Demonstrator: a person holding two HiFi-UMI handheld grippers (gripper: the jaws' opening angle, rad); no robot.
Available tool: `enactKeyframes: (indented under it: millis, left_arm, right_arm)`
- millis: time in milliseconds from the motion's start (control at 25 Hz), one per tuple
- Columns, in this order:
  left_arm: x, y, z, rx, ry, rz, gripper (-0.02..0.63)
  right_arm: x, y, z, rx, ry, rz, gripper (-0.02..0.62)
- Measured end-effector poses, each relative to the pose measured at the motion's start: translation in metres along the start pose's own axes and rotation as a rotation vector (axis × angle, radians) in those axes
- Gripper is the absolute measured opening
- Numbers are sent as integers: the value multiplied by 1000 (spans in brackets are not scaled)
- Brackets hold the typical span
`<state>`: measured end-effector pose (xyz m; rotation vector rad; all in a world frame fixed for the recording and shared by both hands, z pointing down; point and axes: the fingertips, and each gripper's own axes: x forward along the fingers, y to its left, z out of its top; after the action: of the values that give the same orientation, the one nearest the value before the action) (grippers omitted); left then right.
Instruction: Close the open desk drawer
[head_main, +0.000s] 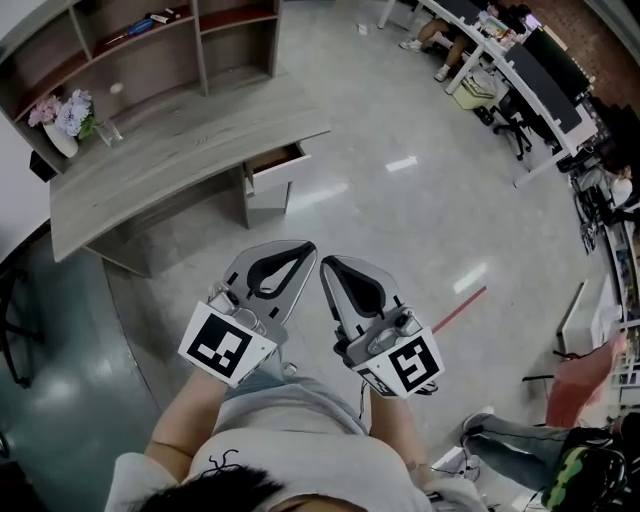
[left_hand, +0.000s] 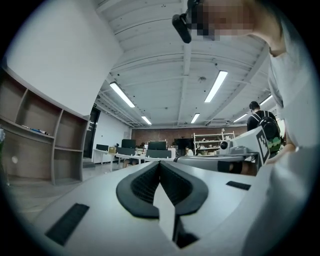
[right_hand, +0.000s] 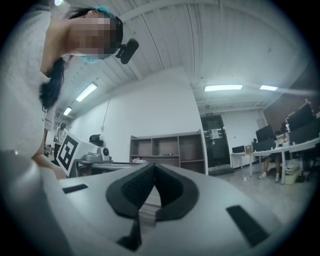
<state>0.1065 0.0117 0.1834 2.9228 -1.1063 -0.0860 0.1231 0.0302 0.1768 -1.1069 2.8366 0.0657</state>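
Note:
The grey wooden desk (head_main: 170, 160) stands at the upper left of the head view. Its white-fronted drawer (head_main: 277, 165) is pulled out at the desk's right end, showing a brown inside. My left gripper (head_main: 306, 248) and right gripper (head_main: 328, 266) are held side by side over the floor, close to the person's body and well short of the drawer. Both point up toward the desk. Each is shut with nothing between its pads, as the left gripper (left_hand: 160, 163) and right gripper (right_hand: 152, 165) show in their own views. The right gripper view faces the shelf unit (right_hand: 167, 148).
A shelf unit (head_main: 150, 40) stands on the desk's back, with a vase of flowers (head_main: 62, 118) and a glass (head_main: 110, 130) beside it. A black chair (head_main: 14, 320) is at the left edge. Office desks and chairs (head_main: 520, 75) stand at the upper right. A red floor line (head_main: 460, 310) lies to the right.

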Motion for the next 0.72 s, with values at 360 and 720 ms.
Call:
enactKeyframes:
  millis: [360, 720]
  left_arm:
    - [52, 95, -9, -21, 9, 24, 11]
    - [80, 167, -10, -19, 12, 47, 11]
  right_arm:
    - [87, -68, -20, 15, 20, 16, 9]
    - [158, -111, -30, 20, 44, 38, 9]
